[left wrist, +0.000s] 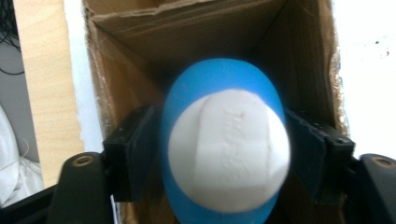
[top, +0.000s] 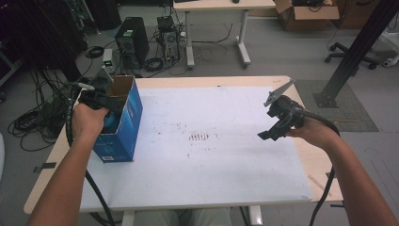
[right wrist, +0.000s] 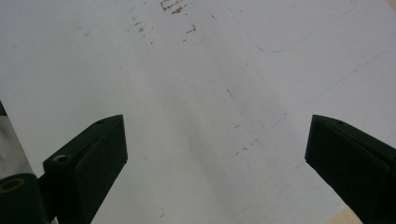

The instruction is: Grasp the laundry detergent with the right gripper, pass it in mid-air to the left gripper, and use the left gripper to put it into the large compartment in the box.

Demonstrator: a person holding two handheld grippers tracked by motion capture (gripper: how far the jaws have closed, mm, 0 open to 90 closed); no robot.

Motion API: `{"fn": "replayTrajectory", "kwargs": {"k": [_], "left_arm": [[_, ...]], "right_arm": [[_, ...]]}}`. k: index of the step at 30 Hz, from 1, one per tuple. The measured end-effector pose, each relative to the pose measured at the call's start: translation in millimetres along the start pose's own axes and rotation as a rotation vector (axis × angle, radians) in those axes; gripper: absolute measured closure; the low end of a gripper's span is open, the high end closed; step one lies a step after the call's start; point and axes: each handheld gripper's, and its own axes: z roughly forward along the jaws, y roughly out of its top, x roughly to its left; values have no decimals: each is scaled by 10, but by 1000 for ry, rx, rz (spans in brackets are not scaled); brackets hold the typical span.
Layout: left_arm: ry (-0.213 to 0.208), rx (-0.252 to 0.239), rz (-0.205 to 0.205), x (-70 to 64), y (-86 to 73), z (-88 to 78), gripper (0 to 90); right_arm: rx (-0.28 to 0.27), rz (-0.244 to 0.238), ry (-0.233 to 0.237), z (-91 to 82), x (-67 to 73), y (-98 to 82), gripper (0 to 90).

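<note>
One blue-and-white ball (left wrist: 224, 144) between left fingers (left wrist: 135, 154).

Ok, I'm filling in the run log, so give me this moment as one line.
left gripper: shut on blue-and-white object, inside open blue box | right gripper: open, above white table sheet

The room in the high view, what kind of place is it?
Probably a lab or a technical workshop. Desktop computer towers stand on the floor among loose cables, an open cardboard box sits farther back, and an office chair base is at the right.
</note>
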Motion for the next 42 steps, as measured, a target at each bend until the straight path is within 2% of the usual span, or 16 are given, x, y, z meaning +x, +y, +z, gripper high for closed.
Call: {"fn": "replayTrajectory", "kwargs": {"k": [8, 15, 23, 26, 32, 39, 42], "left_arm": [[-18, -24, -2, 30, 14, -168, 235], [-16, -43, 15, 19, 30, -401, 174], [2, -63, 62, -52, 52, -698, 130], [-11, -80, 80, -103, 60, -806, 116], [-39, -126, 171, -311, 76, -999, 98], [-54, -149, 319, -616, 112, -1179, 79], [-74, -163, 360, -733, 123, -1240, 75]], "right_arm": [[-1, -3, 0, -17, 18, 28, 52], [-8, -6, -11, -78, 32, 40, 54], [-16, -17, -22, -159, 75, 63, 53], [-19, -17, -24, -177, 95, 62, 53], [-22, -15, -29, -211, 121, 47, 52], [-24, -14, -34, -235, 143, 34, 52], [-27, -8, -34, -247, 140, 23, 52]]}}
